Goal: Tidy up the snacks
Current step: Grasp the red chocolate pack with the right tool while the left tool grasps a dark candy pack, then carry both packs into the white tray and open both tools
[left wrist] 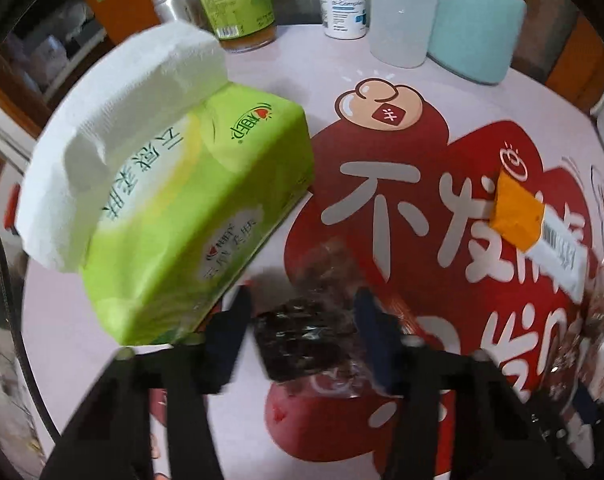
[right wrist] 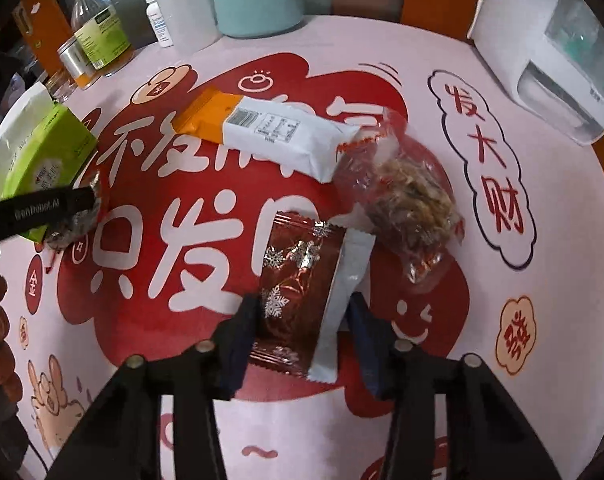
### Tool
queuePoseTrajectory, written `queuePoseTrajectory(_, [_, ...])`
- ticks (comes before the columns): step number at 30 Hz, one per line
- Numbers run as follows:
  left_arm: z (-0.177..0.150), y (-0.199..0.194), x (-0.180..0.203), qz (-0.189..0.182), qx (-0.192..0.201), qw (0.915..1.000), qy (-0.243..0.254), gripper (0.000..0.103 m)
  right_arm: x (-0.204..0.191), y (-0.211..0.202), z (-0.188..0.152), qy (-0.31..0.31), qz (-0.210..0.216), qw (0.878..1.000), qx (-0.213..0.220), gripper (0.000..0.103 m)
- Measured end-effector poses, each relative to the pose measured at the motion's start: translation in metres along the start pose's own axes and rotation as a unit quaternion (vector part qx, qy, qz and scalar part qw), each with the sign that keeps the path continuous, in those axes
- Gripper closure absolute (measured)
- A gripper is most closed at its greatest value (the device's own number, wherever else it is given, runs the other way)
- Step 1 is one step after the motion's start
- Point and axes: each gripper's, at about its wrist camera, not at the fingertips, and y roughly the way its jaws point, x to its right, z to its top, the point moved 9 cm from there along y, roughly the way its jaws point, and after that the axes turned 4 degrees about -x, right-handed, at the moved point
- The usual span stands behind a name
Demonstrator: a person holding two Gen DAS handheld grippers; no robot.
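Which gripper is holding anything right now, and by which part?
The left gripper straddles a dark clear-wrapped snack; the right gripper straddles the snowflake packet's near end. Firm clamping cannot be told.

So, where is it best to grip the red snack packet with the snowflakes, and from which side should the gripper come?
Grip the red snowflake packet across its narrow width, at the near end, coming from above. It lies flat and lengthwise between the right gripper fingers, which already straddle it; its long sides are free, though the right one lies close to the clear snack bag.

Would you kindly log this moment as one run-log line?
left gripper: jaws around dark clear-wrapped snack, grip unclear | right gripper: jaws open astride red snowflake-print foil packet | orange-and-white snack bag: on table
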Motion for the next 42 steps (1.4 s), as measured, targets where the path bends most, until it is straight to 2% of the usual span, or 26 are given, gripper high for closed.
queuePoseTrajectory(7, [-0.027, -0.01, 0.019, -0.024, -0.005, 0.999, 0.037, 0.067, 0.012, -0.004, -0.012, 0.019, 0.033, 0.999, -0.02, 0.067])
queuePoseTrajectory(13, [-0.049, -0.026, 0.028, -0.09, -0.039, 0.9949, 0.023, 0.068, 0.026, -0.023, -0.026, 0.037, 0.061, 0.997, -0.016, 0.068])
queuePoseTrajectory(16, [-0.058, -0.046, 0.029, -0.108, -0.033, 0.9931, 0.032, 0.068, 0.028, -0.042, -0.03, 0.04, 0.078, 0.996, -0.003, 0.068])
queuePoseTrajectory(21, [-0.075, -0.103, 0.039, -0.125, -0.008, 0.9897, 0.068, 0.068, 0.027, -0.08, -0.037, 0.034, 0.106, 0.994, 0.02, 0.068])
queuePoseTrajectory(28, [-0.101, -0.193, 0.05, -0.148, 0.04, 0.9822, 0.109, 0.068, 0.014, -0.156, -0.052, -0.007, 0.13, 0.988, 0.078, 0.068])
queuePoseTrajectory(35, [-0.146, -0.282, 0.05, -0.177, 0.08, 0.9714, 0.137, 0.068, -0.002, -0.236, -0.089, -0.063, 0.136, 0.979, 0.139, 0.068])
queuePoseTrajectory(42, [-0.2, -0.336, 0.032, -0.188, 0.104, 0.9659, 0.145, 0.068, -0.011, -0.289, -0.137, -0.114, 0.127, 0.969, 0.179, 0.068])
